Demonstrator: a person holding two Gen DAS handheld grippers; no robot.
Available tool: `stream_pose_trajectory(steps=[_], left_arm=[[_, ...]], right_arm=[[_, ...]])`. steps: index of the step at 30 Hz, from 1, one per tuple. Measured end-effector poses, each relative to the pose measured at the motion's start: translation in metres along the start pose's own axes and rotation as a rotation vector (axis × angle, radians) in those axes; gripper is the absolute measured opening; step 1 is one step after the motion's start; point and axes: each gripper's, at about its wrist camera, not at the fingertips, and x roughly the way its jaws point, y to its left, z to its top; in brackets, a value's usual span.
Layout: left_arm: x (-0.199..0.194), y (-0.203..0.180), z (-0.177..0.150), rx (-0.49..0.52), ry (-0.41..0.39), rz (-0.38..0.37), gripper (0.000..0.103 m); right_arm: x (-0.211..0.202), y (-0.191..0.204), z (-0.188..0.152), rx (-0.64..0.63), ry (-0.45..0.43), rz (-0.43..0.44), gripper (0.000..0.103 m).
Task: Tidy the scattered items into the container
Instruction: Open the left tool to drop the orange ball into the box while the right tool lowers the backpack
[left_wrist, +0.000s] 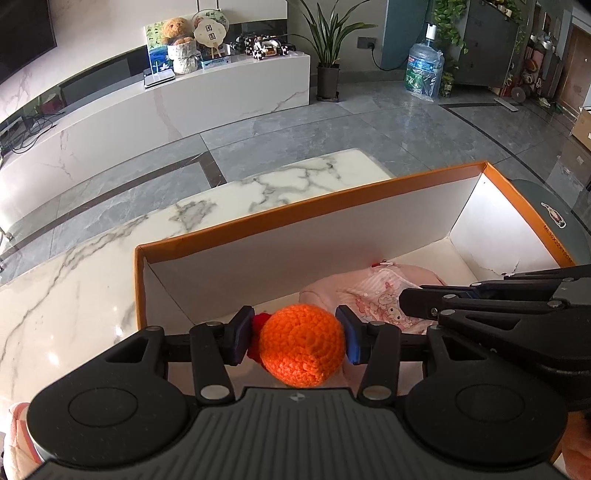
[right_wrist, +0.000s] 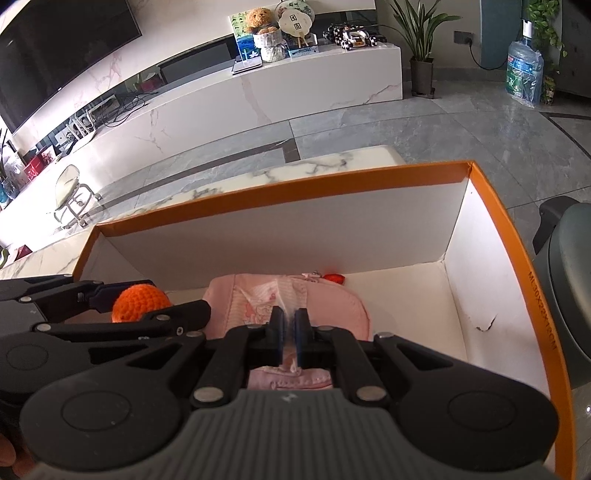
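Note:
An orange crocheted ball (left_wrist: 301, 343) with a red bit on its side sits between the pads of my left gripper (left_wrist: 295, 336), which is shut on it just over the near left end of the orange-rimmed white box (left_wrist: 295, 206). A pink printed garment (left_wrist: 369, 291) lies on the box floor. My right gripper (right_wrist: 290, 328) is shut on a pinched fold of that pink garment (right_wrist: 332, 306) inside the box (right_wrist: 280, 192). In the right wrist view the ball (right_wrist: 138, 301) and left gripper (right_wrist: 147, 301) show at the left. A small red item (right_wrist: 334, 277) lies by the far wall.
The box stands on a white marble table (left_wrist: 74, 295). A dark grey rounded object (right_wrist: 569, 277) sits right against the box's right wall. Something pink (left_wrist: 18, 435) shows at the lower left edge. Beyond the table are grey floor and a long white bench.

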Motion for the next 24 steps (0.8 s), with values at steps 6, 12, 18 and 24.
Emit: stream_pose_trajectory(steps=[6,12,18,24], left_arm=[[0.0,-0.001,-0.002,0.021,-0.005,-0.002,0.057],[0.002,-0.002,-0.003,0.028,-0.006,0.0,0.058],[0.001,-0.001,-0.004,0.025,-0.008,-0.002,0.057],[-0.01,-0.003,-0.006,0.06,-0.017,0.053,0.068]], right_arm=[[0.0,-0.001,0.001,-0.001,0.0,0.004,0.006],[0.001,-0.002,0.001,0.005,-0.004,-0.001,0.006],[0.002,-0.001,0.002,0.003,-0.001,0.009,0.006],[0.002,0.002,0.002,-0.012,0.0,0.003,0.007]])
